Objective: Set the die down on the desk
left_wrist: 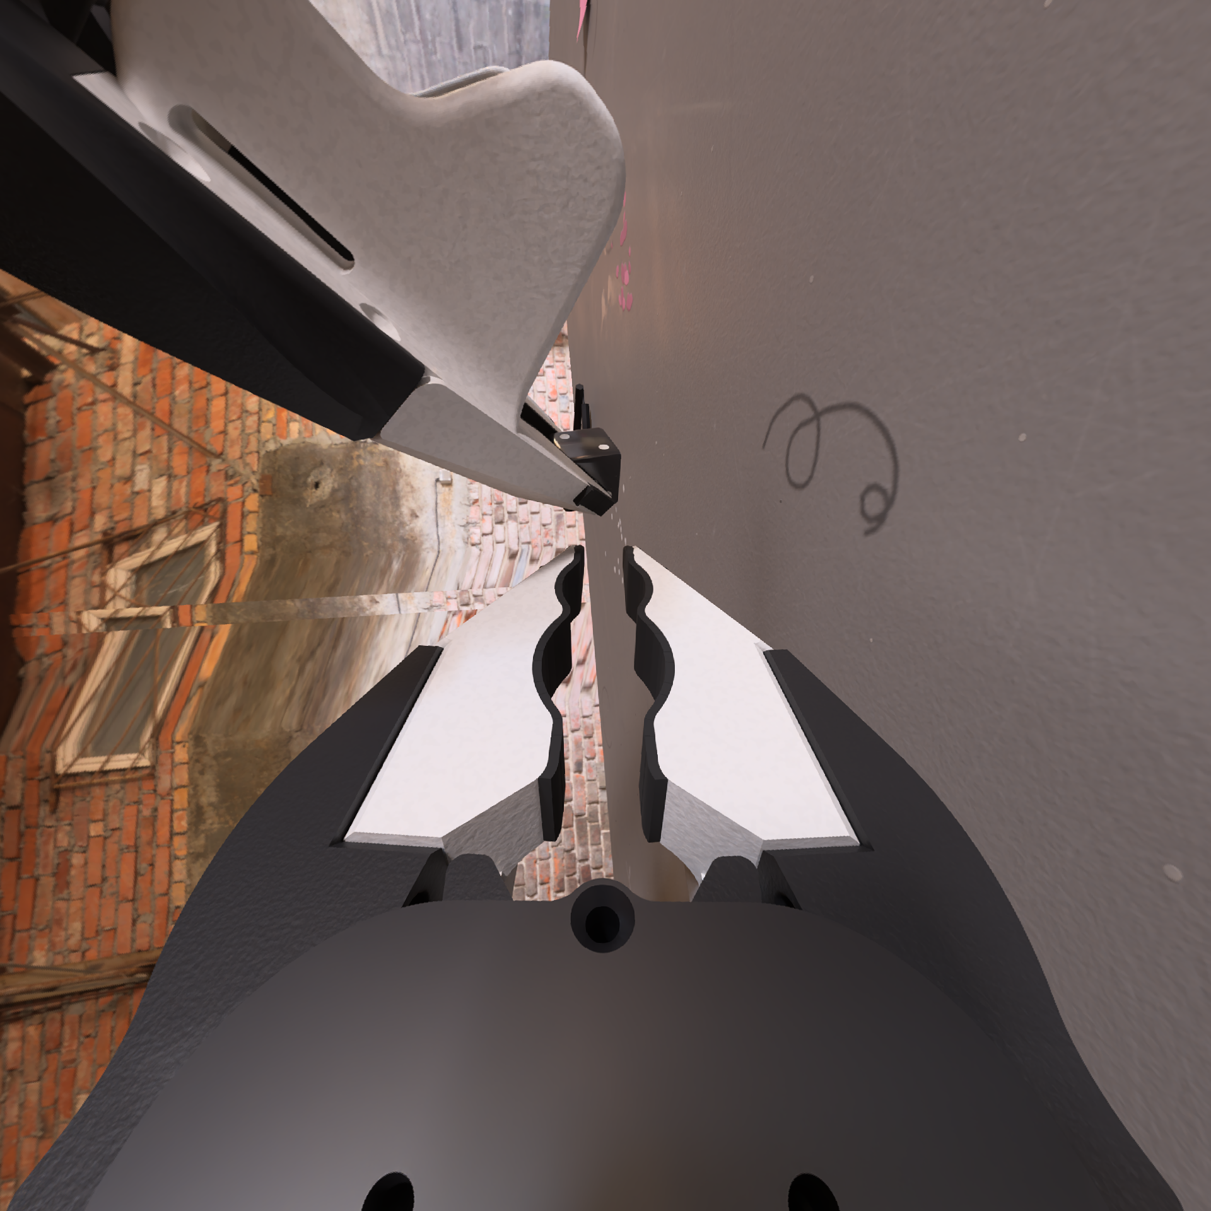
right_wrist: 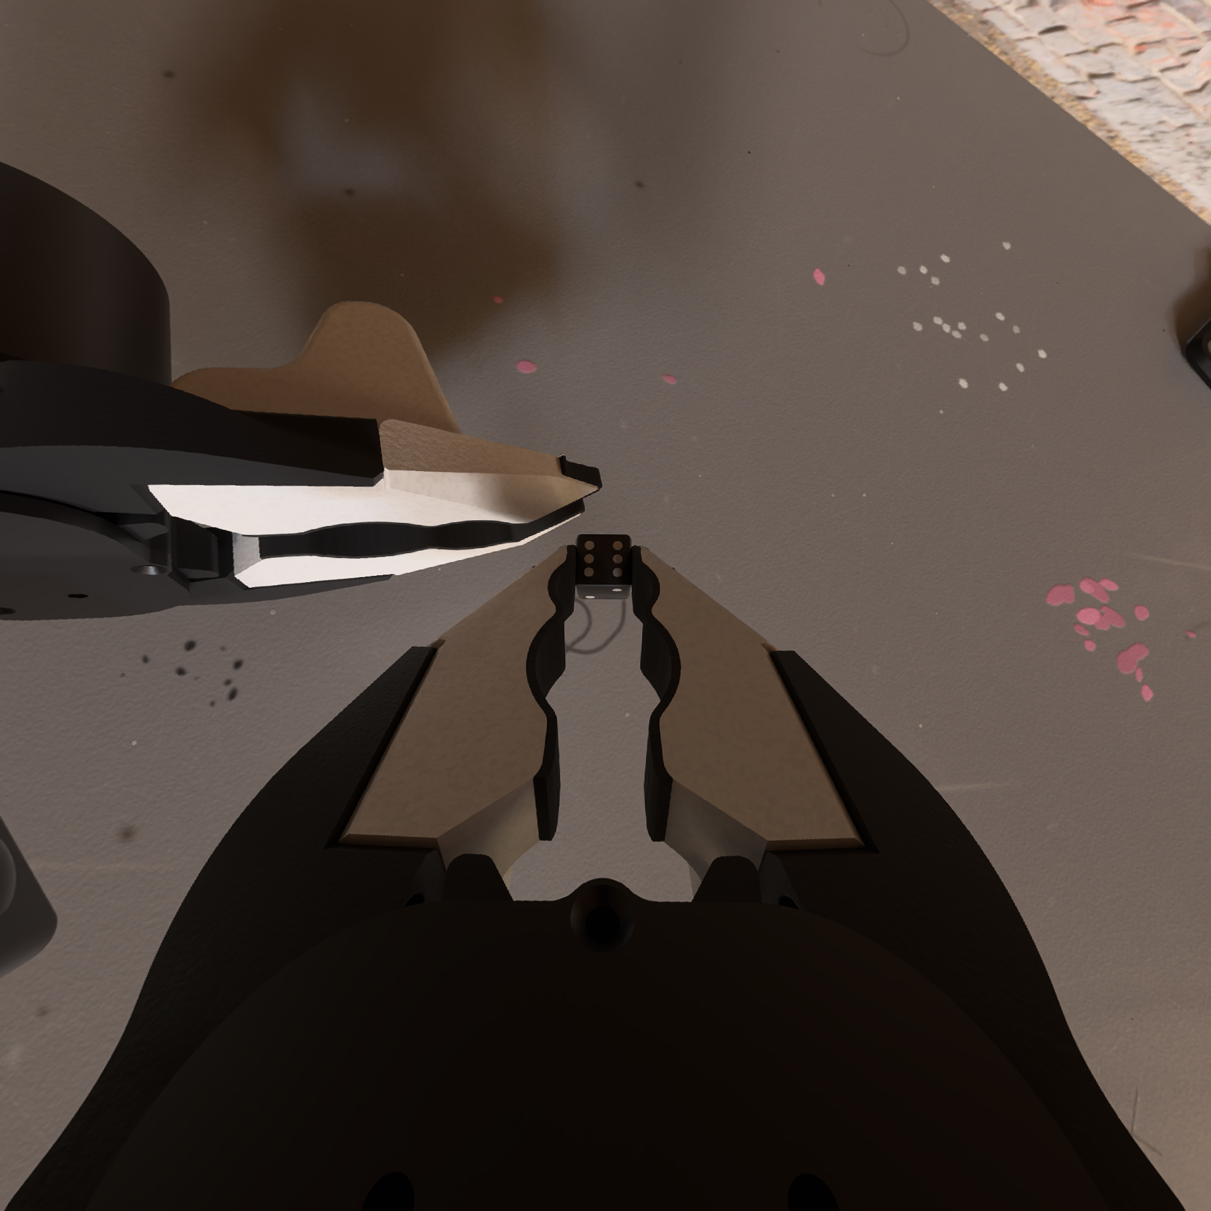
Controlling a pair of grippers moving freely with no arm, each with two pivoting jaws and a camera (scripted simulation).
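A small black die with pale pips is clamped between the tips of my right gripper, which points down at the grey desk. A pencil scribble shows on the desk under it. In the left wrist view the right gripper comes in from the upper left, holding the die right at the desk surface; I cannot tell whether they touch. My left gripper is empty, its fingers drawn close with a narrow slit. It lies level just left of the die.
The desk bears pink spots, white specks and black specks. Dark objects sit at the right edge and lower left. The desk edge runs across the upper right, paving beyond. A brick wall stands behind.
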